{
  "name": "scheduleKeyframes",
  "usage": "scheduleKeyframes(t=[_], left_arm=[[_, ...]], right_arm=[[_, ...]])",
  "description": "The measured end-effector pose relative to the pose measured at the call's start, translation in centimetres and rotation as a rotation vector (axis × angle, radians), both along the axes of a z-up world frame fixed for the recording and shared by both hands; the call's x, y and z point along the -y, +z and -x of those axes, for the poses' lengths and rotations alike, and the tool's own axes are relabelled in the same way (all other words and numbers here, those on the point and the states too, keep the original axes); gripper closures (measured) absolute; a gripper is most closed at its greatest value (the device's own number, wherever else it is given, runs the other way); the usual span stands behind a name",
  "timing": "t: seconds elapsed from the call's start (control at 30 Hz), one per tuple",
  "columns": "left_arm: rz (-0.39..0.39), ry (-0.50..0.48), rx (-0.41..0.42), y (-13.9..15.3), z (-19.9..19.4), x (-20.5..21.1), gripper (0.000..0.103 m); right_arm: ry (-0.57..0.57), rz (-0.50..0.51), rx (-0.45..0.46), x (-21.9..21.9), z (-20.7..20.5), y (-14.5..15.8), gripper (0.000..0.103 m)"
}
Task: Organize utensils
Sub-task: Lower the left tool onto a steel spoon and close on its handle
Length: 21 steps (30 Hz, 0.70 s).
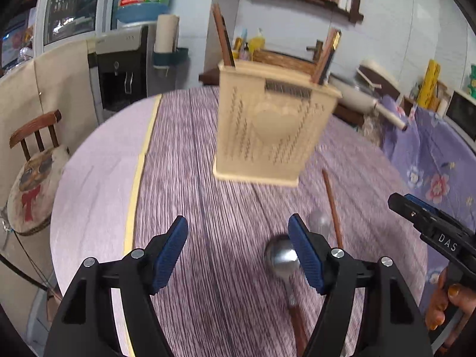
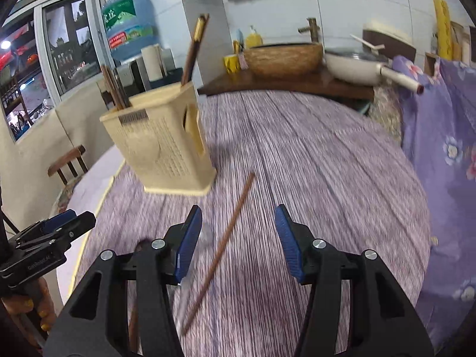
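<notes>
The cream utensil holder (image 1: 269,125) stands upright on the counter (image 1: 193,178), with chopsticks already sticking out of it. In front of the holder lie a loose chopstick (image 2: 221,250) and a metal spoon (image 1: 281,257) — both flat on the cloth. The left hand-held gripper (image 1: 238,250) hangs open, the spoon's bowl just by its right finger; the right hand-held gripper (image 2: 236,241) is open too, the chopstick lying between its fingers, untouched. A good pickup would centre each gripper over its piece, pinch across the shaft — not along it — then lift towards the holder.
</notes>
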<state>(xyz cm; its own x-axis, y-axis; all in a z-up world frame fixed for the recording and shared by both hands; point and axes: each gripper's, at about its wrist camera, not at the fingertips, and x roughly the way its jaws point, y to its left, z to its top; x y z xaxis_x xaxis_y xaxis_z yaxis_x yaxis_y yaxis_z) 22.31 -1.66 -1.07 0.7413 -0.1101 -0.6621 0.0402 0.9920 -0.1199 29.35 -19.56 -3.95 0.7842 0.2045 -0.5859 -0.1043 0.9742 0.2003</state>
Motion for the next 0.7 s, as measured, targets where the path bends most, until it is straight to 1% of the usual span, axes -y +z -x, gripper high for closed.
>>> scheduleKeyframes(t=[0.1, 0.17, 0.3, 0.4, 0.5, 0.57, 0.6, 0.63, 0.67, 0.7], left_arm=[[-0.018, -0.038, -0.051, -1.6, 0.7, 1.0, 0.035], [-0.034, -0.053, -0.073, -2.4, 1.0, 1.6, 0.038], [-0.097, -0.093, -0.108, -3.7, 1.5, 3.4, 0.041], [-0.111, -0.107, -0.134, -4.5, 1.7, 4.2, 0.047], [-0.141, -0.108, -0.151, -4.9, 1.6, 4.9, 0.056], [-0.127, -0.108, -0.159, -5.1, 1.7, 5.1, 0.064], [-0.132, -0.103, -0.157, -5.1, 1.8, 5.2, 0.065], [-0.138, -0.1, -0.155, -5.1, 1.9, 5.5, 0.068], [-0.141, -0.098, -0.154, -5.1, 1.9, 5.7, 0.074], [-0.144, -0.096, -0.153, -5.2, 2.0, 5.9, 0.076]], right_arm=[[-0.003, 0.012, -0.023, 0.0, 0.9, -1.6, 0.051], [-0.004, 0.014, -0.037, 0.0, 1.1, -2.2, 0.051], [-0.004, -0.006, -0.045, 0.2, 1.4, -2.4, 0.051], [-0.003, -0.007, -0.041, 0.2, 1.5, -2.4, 0.05], [0.001, -0.015, -0.044, 0.1, 1.7, -2.4, 0.049], [0.001, -0.017, -0.042, 0.1, 1.8, -2.3, 0.049], [0.0, -0.018, -0.041, 0.0, 1.8, -2.2, 0.049], [0.001, -0.018, -0.041, 0.0, 1.8, -2.2, 0.049], [0.003, -0.019, -0.043, -0.1, 1.8, -2.2, 0.049], [0.003, -0.021, -0.044, -0.1, 1.8, -2.3, 0.049]])
